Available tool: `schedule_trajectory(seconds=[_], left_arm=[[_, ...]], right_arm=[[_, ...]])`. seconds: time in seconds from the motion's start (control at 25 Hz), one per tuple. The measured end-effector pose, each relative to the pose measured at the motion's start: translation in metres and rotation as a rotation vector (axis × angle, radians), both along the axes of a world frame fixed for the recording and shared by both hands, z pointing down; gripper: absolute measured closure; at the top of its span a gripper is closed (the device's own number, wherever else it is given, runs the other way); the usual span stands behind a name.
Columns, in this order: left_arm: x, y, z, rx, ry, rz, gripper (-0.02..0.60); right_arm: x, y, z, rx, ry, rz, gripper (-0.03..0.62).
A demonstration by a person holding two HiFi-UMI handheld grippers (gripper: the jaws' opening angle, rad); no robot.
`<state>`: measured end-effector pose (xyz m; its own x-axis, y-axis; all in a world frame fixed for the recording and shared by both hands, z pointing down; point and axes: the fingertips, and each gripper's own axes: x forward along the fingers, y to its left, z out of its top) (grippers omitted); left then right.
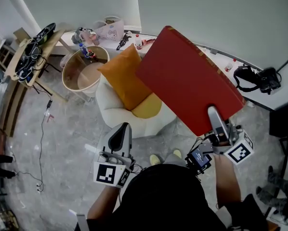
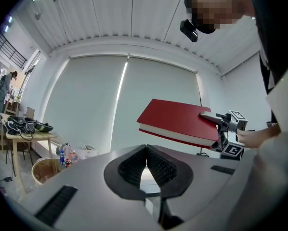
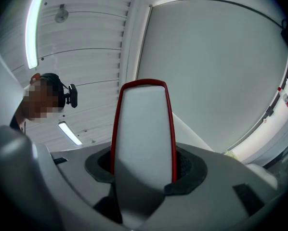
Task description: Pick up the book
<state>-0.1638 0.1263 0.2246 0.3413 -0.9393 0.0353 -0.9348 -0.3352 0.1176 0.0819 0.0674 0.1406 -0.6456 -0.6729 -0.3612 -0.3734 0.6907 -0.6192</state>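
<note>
A large red hardcover book (image 1: 187, 78) hangs in the air above the cream armchair (image 1: 122, 112), held flat. My right gripper (image 1: 217, 121) is shut on its near edge. The right gripper view shows the book's white page edge (image 3: 145, 138) framed by red covers, clamped between the jaws. In the left gripper view the book (image 2: 175, 121) floats at the right with the right gripper (image 2: 227, 129) on it. My left gripper (image 1: 119, 141) sits lower left of the book, near the chair's front. Its ribbed pads (image 2: 156, 167) meet at the tips with nothing between them.
An orange cushion (image 1: 124, 76) and a yellow one (image 1: 148, 107) lie on the armchair. A round wooden side table (image 1: 82, 71) with bottles stands to its left. A wooden rack (image 1: 31, 52) is at far left. A white counter with a black headset (image 1: 255, 78) runs along the right wall.
</note>
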Motion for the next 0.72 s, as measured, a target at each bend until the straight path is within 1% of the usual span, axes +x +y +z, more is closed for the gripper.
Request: schedule_trajectory(seconds=[0.08, 0.24, 0.4, 0.56, 0.72], left_arm=[[0.003, 0.001, 0.002, 0.006, 0.005, -0.002, 0.568], [0.011, 0.003, -0.001, -0.013, 0.012, 0.002, 0.568], [0.021, 0.005, 0.004, -0.021, -0.01, 0.028, 0.568], [0.033, 0.009, 0.004, -0.018, -0.002, 0.044, 0.568], [0.035, 0.012, 0.005, -0.018, -0.002, 0.055, 0.568]], right_arm=[[0.005, 0.0, 0.008, -0.013, 0.009, 0.011, 0.347], [0.012, 0.002, 0.016, -0.055, 0.009, 0.017, 0.347], [0.024, 0.009, 0.024, -0.078, 0.0, 0.027, 0.347], [0.036, 0.014, 0.025, -0.079, 0.004, 0.045, 0.347], [0.04, 0.016, 0.023, -0.052, 0.034, 0.077, 0.347]])
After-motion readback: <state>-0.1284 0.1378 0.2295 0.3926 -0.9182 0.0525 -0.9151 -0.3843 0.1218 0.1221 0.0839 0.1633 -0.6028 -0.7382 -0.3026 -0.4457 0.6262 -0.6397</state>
